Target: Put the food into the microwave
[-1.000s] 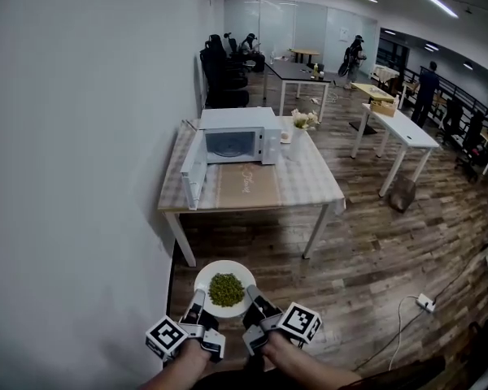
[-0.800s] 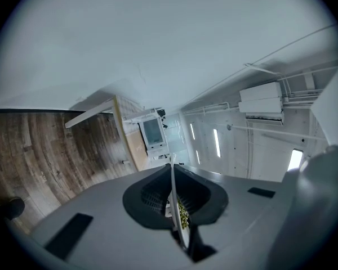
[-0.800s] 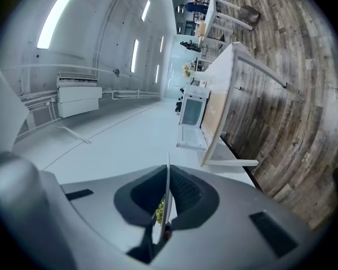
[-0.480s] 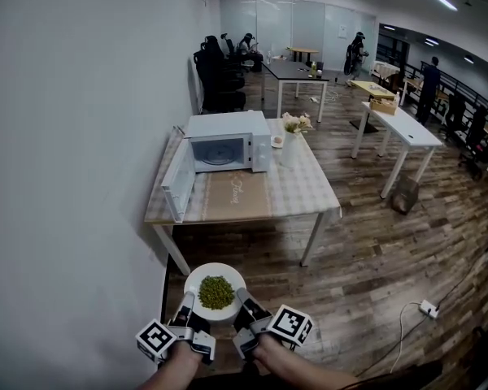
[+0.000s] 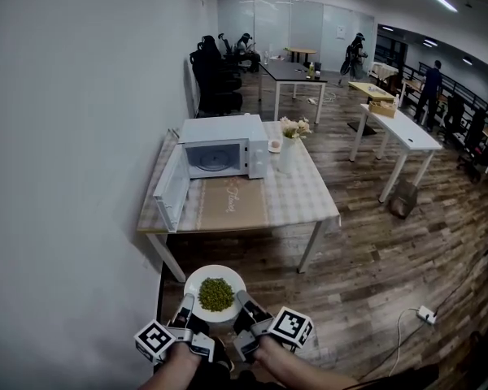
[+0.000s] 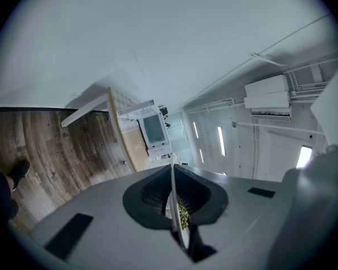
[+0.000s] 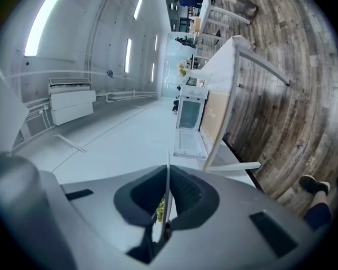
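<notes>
We are holding the plate (image 5: 197, 283) of green peas (image 5: 216, 294) level against spills, left gripper (image 5: 187, 305) and right gripper (image 5: 245, 303) clamping opposite rims, facing the open microwave (image 5: 216, 146).

Open office: desks (image 5: 397, 127), swivel chairs (image 5: 214, 78)

R tool (image 7: 167, 205) clamped on plate (image 7: 168, 176) rim (green food (image 7: 160, 210) visible); microwave (image 7: 189, 112) door open.

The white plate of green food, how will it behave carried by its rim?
Probably stiff: the plate sits flat, pinched at opposite rims by the left hand-held gripper and right hand-held gripper. The green food looks loose; tilting would likely spill it.
</notes>
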Tool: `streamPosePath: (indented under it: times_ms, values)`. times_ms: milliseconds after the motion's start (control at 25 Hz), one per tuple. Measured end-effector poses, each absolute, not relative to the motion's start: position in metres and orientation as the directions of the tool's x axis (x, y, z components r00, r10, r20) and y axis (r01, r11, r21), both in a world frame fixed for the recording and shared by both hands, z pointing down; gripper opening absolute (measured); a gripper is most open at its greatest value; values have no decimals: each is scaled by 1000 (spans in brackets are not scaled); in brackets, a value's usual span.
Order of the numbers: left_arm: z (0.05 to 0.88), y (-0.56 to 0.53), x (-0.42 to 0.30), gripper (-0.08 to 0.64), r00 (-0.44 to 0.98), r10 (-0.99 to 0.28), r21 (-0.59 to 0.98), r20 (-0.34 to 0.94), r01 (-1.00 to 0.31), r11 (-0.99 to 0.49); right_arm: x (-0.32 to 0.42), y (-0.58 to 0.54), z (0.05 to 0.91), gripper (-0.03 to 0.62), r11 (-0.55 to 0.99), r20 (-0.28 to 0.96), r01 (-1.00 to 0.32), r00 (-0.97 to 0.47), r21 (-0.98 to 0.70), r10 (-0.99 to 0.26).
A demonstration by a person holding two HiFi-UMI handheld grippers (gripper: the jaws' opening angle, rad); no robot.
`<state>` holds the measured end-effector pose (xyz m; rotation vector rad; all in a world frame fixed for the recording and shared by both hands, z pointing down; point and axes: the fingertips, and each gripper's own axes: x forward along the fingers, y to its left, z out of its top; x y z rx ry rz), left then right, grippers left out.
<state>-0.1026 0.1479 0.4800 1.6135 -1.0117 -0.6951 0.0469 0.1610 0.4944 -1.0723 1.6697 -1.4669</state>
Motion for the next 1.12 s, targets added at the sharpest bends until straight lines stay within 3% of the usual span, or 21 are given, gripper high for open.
streamPosePath:
  times_ms: [1120]
  values:
    - [489, -46, -117, 18, 513, -855, 970, 71, -237, -62, 35, -26, 499, 20, 5, 85, -218, -398, -976, -913]
